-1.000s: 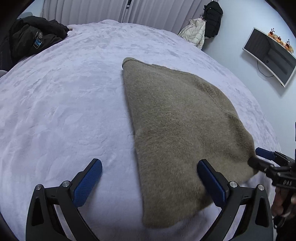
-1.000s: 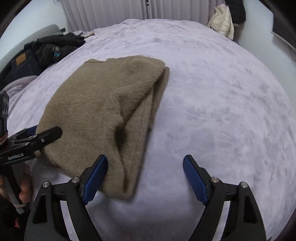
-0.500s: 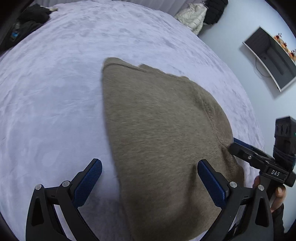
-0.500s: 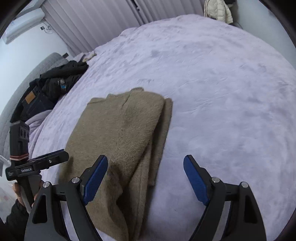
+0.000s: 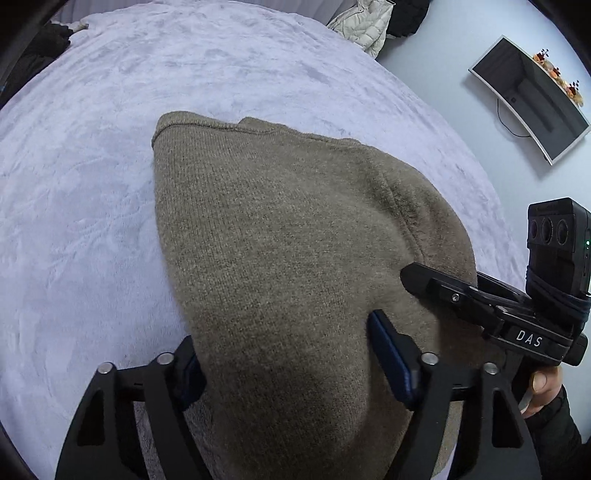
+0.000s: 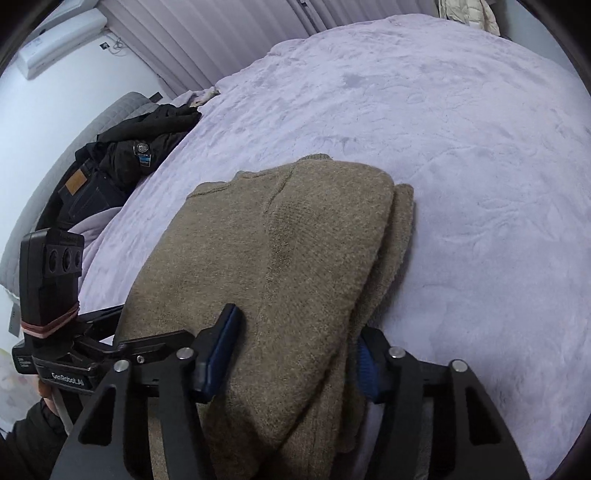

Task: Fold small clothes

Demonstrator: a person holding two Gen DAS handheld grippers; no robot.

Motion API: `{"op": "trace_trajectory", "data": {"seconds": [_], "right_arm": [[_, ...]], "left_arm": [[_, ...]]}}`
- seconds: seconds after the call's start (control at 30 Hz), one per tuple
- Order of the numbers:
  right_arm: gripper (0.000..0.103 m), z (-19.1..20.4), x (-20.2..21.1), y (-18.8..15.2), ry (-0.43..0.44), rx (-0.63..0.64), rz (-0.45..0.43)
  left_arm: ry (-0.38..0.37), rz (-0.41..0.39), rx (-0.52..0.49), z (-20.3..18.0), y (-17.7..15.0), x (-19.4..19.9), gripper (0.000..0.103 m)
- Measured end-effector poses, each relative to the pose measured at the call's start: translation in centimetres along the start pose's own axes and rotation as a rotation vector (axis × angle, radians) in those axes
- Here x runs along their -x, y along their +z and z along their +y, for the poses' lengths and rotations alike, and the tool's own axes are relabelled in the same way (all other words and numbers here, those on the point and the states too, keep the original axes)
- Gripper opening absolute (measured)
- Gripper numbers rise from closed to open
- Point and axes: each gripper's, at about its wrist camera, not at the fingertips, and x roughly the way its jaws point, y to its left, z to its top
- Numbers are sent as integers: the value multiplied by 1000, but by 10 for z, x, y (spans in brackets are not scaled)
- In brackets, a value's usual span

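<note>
An olive-brown knit sweater (image 5: pixel 280 236) lies folded lengthwise on the lilac bedspread (image 5: pixel 92 184). My left gripper (image 5: pixel 284 354) has closed in on its near left edge, with the fabric bunched between the blue pads. My right gripper (image 6: pixel 295 350) has closed on its near right edge (image 6: pixel 303 258), the cloth draped over both fingers. Each gripper shows in the other's view: the right one (image 5: pixel 480 295) and the left one (image 6: pixel 122 343), both at the sweater's near end.
Dark clothes and jeans (image 6: pixel 118 158) are piled at the bed's left side. A white jacket (image 5: pixel 362 22) hangs at the far right. A wall screen (image 5: pixel 532 99) is on the right wall. Bare bedspread (image 6: pixel 461 147) surrounds the sweater.
Both grippers moved forward onto the sweater's near end and narrowed from wide open until their pads grip the fabric.
</note>
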Motion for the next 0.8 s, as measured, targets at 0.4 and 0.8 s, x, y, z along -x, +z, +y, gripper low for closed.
{"op": "trace_trajectory", "data": {"seconds": [0.4, 0.8], "right_arm": [[36, 70, 36, 4, -74, 157, -82], [36, 169, 59, -14, 64, 228, -65]], "left_arm": [[53, -42, -22, -5, -6, 51, 45], [129, -32, 26, 37, -56, 139, 45]]}}
